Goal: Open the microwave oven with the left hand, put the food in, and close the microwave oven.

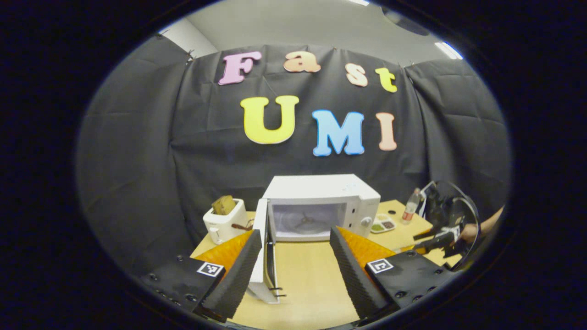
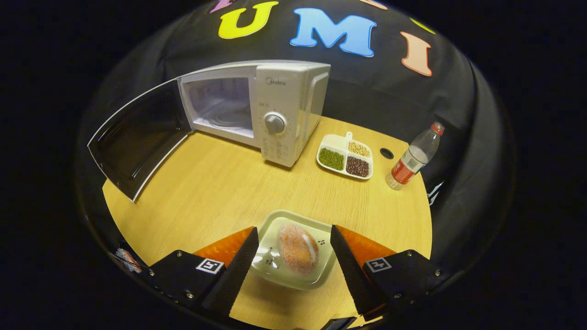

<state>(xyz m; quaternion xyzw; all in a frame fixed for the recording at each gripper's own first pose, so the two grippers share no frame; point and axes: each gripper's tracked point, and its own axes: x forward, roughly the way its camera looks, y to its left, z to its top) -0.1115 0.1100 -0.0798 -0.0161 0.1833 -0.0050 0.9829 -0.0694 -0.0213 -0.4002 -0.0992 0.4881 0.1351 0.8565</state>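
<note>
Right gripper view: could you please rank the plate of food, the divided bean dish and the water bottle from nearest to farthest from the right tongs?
1. Plate of food, between the open right tongs.
2. Divided bean dish, ahead, right of the microwave.
3. Water bottle, farther right, near the table edge.

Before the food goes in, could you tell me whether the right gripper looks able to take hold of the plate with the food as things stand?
Probably yes. The right gripper is open with the plate between its fingers, and nothing lies between them and its rim.
</note>
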